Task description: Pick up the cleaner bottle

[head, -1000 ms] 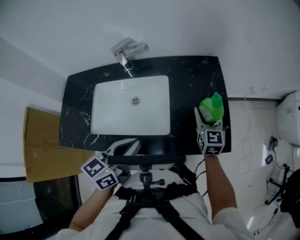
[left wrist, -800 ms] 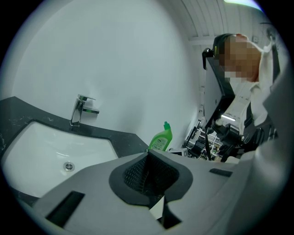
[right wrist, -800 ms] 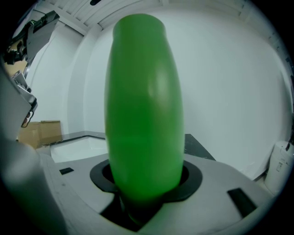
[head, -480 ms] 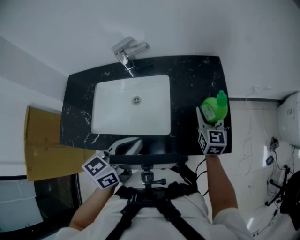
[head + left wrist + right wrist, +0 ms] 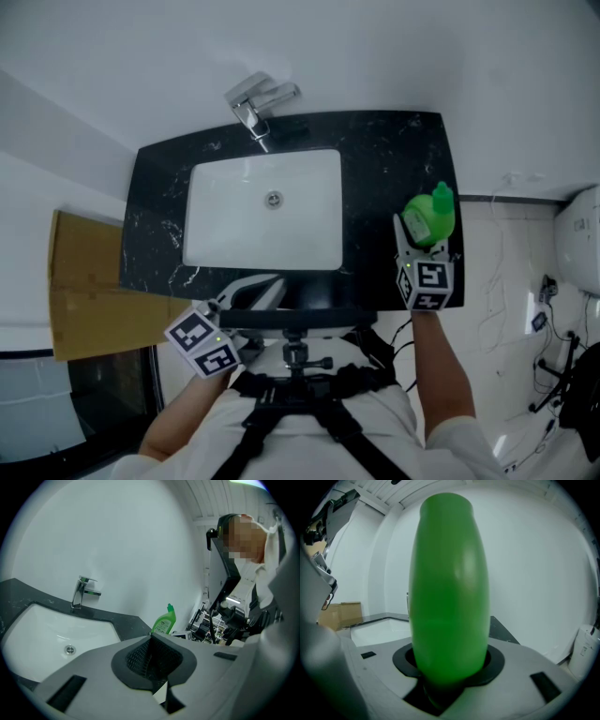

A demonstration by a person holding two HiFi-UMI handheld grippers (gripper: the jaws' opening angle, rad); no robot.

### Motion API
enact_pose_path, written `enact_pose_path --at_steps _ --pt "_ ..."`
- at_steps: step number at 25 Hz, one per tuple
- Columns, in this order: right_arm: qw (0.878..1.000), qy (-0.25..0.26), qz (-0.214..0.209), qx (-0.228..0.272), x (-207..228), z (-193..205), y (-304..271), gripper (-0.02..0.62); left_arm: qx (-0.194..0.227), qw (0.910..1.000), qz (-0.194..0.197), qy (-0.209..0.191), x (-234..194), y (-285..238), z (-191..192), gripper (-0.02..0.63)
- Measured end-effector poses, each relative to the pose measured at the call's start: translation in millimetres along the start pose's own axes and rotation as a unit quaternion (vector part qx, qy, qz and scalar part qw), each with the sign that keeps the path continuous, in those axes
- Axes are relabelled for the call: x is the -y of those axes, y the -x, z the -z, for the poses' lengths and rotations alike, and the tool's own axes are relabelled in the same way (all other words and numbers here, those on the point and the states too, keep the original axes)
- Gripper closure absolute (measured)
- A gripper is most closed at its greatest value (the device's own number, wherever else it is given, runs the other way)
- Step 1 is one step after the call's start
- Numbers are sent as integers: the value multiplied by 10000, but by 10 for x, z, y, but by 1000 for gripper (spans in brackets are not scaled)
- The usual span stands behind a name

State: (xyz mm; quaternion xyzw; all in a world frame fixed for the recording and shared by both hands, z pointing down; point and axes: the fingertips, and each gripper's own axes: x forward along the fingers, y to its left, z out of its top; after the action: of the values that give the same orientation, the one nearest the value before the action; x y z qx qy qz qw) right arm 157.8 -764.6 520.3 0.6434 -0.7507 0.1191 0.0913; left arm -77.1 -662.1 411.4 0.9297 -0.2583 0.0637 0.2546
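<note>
R claw [image 5: 449,670]: jaws had just been closing w/ the bottle between them; pads pressed on both sides of its lower body, so gripped.
Cleaner bottle [image 5: 450,588]: green, cap end away from claw, filled most of the right gripper view; in head view it sat over the R end of the countertop [image 5: 394,159], leaning to the R.
L claw [image 5: 151,660]: 2 jaws met, nothing between; held near the front edge of the counter, well apart from bottle.
Sink basin [image 5: 225,234]: white, set in the black marbled top, drain at centre.
Faucet [image 5: 255,105]: chrome, behind basin by the wall.
Cardboard [image 5: 80,291]: brown, L of the counter.
</note>
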Motion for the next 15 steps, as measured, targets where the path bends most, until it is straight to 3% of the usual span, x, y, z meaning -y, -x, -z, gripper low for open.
enact_pose_path --at_steps 15 --pt "9999 66 31 -72 13 -22 -17 414 61 10000 -12 -18 -19 63 -14 606"
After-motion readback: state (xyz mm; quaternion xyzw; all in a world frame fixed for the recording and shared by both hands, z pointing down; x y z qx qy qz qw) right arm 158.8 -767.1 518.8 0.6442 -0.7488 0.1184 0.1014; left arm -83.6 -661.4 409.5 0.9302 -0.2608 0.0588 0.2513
